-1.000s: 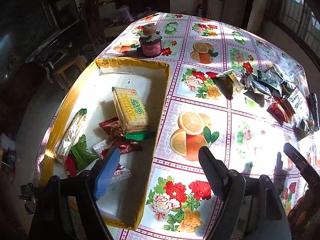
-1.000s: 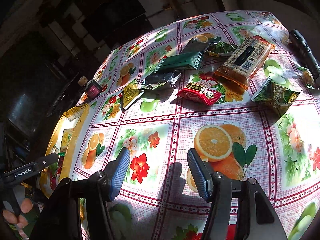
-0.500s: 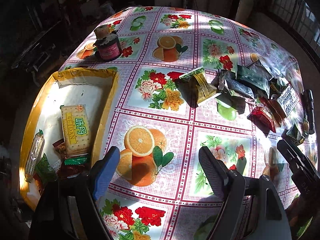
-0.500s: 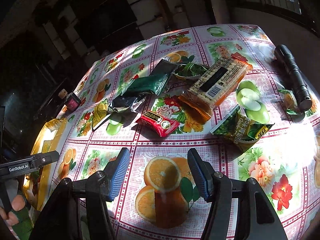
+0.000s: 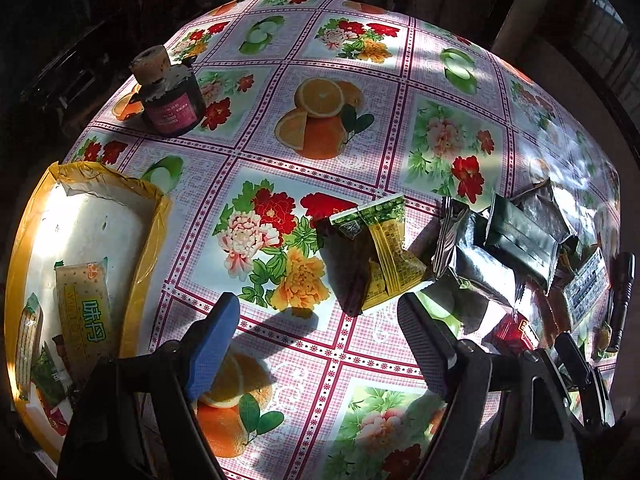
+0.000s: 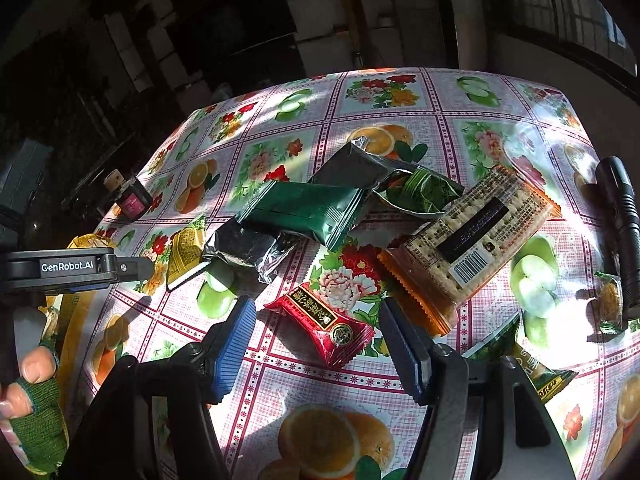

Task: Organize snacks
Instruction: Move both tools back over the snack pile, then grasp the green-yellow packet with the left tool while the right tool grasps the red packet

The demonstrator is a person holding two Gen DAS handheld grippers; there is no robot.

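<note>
- Snacks: red packet (image 6: pixel 322 326) seen lying on desk (image 6: pixel 320 384) just ahead of right gripper (image 6: pixel 316 344), lined up w/ gap betw. its fingers; not touched.
- Right gripper: jaws spread, just been opening further; nothing pinched.
- Beyond red packet: cracker pack (image 6: pixel 472 236) to the right, dark green pouch (image 6: pixel 304 210) & silver pouch (image 6: pixel 248 246) behind, bunched together.
- Black torch (image 6: pixel 620 220) seen at desk's right edge.
- Left gripper (image 5: pixel 320 344): jaws spread wide, empty, held over floral cloth.
- Yellow-green packet (image 5: pixel 380 256) seen just ahead of its right finger, apart from it.
- Yellow tray (image 5: pixel 150 240) to the left, w/ biscuit pack (image 5: pixel 84 316) & other snacks inside.
- Dark jar (image 5: pixel 170 98) upright on desk beyond tray.
</note>
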